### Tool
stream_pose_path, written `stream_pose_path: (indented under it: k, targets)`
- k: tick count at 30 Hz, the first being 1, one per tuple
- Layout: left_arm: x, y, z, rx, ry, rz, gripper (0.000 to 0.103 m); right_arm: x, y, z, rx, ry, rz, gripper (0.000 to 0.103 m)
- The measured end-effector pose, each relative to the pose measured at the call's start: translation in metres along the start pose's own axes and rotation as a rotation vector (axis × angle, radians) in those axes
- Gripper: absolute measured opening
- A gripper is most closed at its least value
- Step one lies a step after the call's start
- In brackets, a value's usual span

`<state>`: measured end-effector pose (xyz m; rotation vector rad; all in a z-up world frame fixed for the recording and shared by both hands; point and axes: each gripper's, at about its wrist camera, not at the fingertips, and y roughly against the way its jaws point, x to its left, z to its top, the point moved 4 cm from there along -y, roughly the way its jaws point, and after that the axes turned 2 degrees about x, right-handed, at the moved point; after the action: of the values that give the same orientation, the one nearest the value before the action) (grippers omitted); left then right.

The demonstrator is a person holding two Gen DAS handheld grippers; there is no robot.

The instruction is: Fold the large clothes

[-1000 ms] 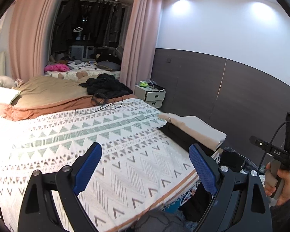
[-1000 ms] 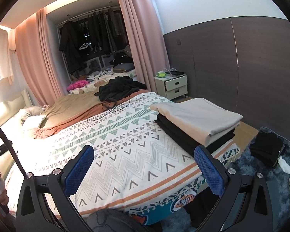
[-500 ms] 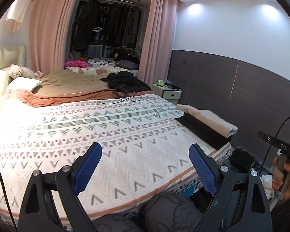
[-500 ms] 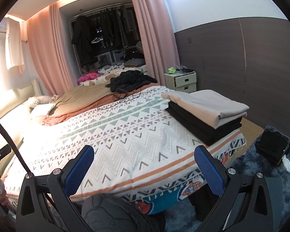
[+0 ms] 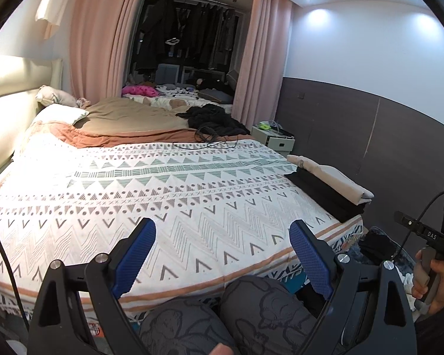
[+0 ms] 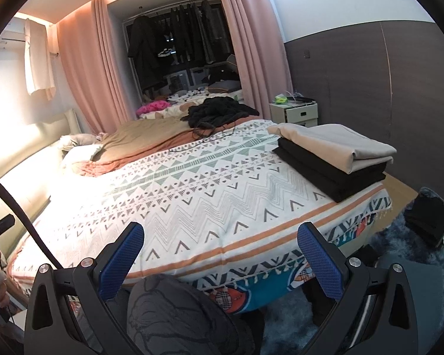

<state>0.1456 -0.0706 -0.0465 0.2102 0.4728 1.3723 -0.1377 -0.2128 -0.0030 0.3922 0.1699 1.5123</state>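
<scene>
A stack of folded clothes sits at the bed's near right corner: a beige garment [image 6: 337,142] on top of black ones [image 6: 331,174]; it also shows in the left wrist view [image 5: 328,182]. My left gripper [image 5: 222,236] is open and empty, held above the patterned bedspread [image 5: 162,195] near the foot of the bed. My right gripper [image 6: 222,241] is open and empty over the bed's foot edge. A pile of loose black clothes [image 6: 219,111] lies at the far end of the bed.
The person's patterned grey trouser knees [image 5: 222,319] are below both grippers. A dark bundle [image 6: 429,219] lies on the blue rug at the right. A bedside cabinet [image 6: 293,112] stands by the far wall. Pillows [image 5: 59,115] and a brown duvet lie at the left.
Both grippers have pulled back and tilted down from the bed; the knees have come into view. Both stay open and empty.
</scene>
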Motion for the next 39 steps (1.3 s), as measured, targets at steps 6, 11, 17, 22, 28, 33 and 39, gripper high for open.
stream_pose_path:
  k: [6,11,17,22,28,33,39]
  targets:
    - [-0.001,0.009,0.003,-0.016,-0.018,0.023,0.093,0.003,-0.001,-0.002,-0.016,0.000,0.001,0.103]
    - [0.001,0.010,0.003,-0.019,-0.016,0.024,0.093,0.010,-0.005,-0.009,-0.007,0.007,-0.005,0.103]
    - [0.000,0.009,0.003,-0.016,-0.024,0.034,0.093,0.015,-0.006,-0.010,-0.003,0.009,-0.010,0.103]
    - [0.001,0.010,0.003,-0.016,-0.024,0.036,0.093,0.021,-0.011,-0.010,0.004,0.007,-0.009,0.103]
    - [0.003,0.009,0.004,-0.013,-0.020,0.034,0.093,0.026,-0.011,-0.011,0.008,0.004,-0.008,0.103]
    - [0.002,0.009,0.003,-0.012,-0.020,0.033,0.093,0.028,-0.009,-0.011,0.010,0.000,-0.008,0.103]
    - [-0.001,0.011,0.001,-0.012,-0.024,0.030,0.093,0.025,-0.008,-0.012,0.006,-0.009,-0.009,0.103]
